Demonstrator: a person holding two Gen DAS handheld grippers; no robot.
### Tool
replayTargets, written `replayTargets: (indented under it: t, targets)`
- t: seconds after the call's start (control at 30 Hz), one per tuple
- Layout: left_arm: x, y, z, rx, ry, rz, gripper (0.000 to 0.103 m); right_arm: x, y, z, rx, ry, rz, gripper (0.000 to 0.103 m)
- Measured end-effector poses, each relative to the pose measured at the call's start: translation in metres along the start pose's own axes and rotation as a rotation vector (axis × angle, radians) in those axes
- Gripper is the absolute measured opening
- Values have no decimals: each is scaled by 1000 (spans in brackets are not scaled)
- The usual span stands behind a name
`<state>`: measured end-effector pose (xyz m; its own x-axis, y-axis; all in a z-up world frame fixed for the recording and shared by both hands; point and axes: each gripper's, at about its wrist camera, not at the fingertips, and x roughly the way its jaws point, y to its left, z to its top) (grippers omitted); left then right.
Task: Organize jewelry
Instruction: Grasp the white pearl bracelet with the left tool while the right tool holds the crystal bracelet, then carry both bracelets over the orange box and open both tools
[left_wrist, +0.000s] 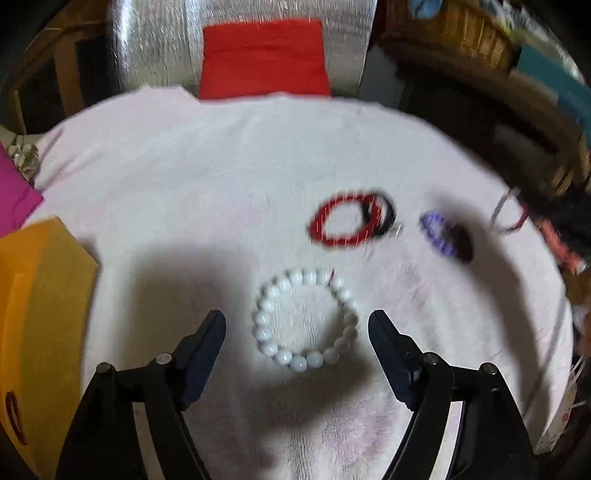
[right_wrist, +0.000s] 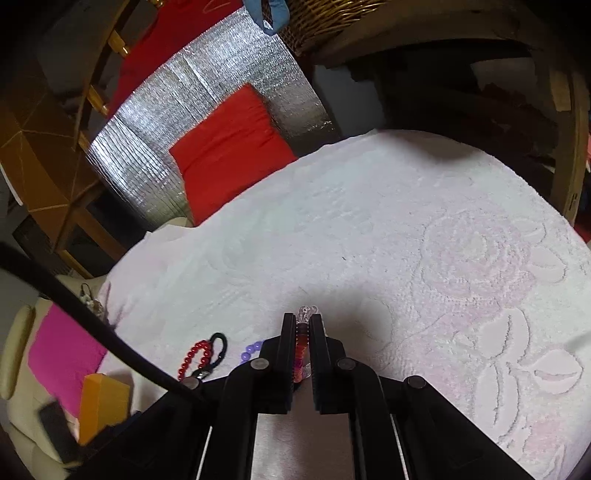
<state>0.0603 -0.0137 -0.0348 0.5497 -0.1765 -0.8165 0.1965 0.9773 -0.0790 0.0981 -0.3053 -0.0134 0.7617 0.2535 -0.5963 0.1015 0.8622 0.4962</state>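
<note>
White terry cloth, a towel (left_wrist: 184, 177) with a faint pink rose pattern, covers the work surface in both views. At the far left of the left wrist view sits an orange box (left_wrist: 40, 314), with a patch of magenta fabric (left_wrist: 14, 199) just behind it at the towel's edge. Moving right, the left gripper (left_wrist: 297, 325) stands over the towel with its two fingers spread wide apart, touching nothing. Between them, lying flat on the cloth, is a white bead bracelet (left_wrist: 306, 320), a closed ring clear of both fingers. Behind it and a little to the right lies a red bead bracelet (left_wrist: 345, 221), overlapping a black band (left_wrist: 386, 214). Farther right is a purple bead bracelet (left_wrist: 437, 232), blurred, with something dark against its right side that I cannot make out. Past the towel's far edge, a red cloth (left_wrist: 264, 59) rests against a silver foil sheet (left_wrist: 155, 48), and a wicker basket (left_wrist: 450, 29) sits at the upper right.

From the right wrist view, the red bracelet, black band and purple beads show at lower left. The right gripper (right_wrist: 303, 321) is clamped together on a string of clear and reddish beads (right_wrist: 301, 343), pinched edge-on between its fingers, the clear beads poking out past the tips above the towel.
</note>
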Motion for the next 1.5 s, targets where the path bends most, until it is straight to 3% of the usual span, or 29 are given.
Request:
replayTargets:
  t: [0.03, 0.1, 0.17, 0.2, 0.3, 0.33, 0.57, 0.8, 1.13, 1.27, 1.5]
  targets:
    - [7, -2, -1, 7, 14, 18, 80, -1, 0, 0, 5, -1, 5, 8]
    - [6, -7, -1, 26, -29, 44, 67, -3, -4, 1, 24, -7, 18, 8]
    - [3, -10, 1, 28, -45, 25, 26, -6, -8, 2, 42, -13, 30, 8]
    - [3, -11, 2, 31, -44, 19, 20, -7, -9, 3, 51, -16, 38, 8]
    - [0, -12, 3, 29, -48, 18, 19, -9, -11, 4, 60, -24, 45, 8]
    - [-3, -9, 4, 12, -55, 2, 9, -9, -10, 4, 59, -24, 47, 8]
    - [-42, 8, 4, -52, -145, -43, 10, -11, 9, -2, 21, -34, 94, 8]
    - [-63, 28, 3, -84, -196, -58, 9, -8, 42, -11, -22, -39, 145, 8]
    - [-126, 53, -5, -135, -339, -59, 10, -1, 95, -28, -109, -30, 214, 8]
    - [-151, 73, -13, -167, -399, -13, 10, 0, 133, -43, -152, -9, 286, 8]
    - [-174, 127, -36, -261, -424, 128, 10, -7, 213, -94, -293, 50, 436, 8]
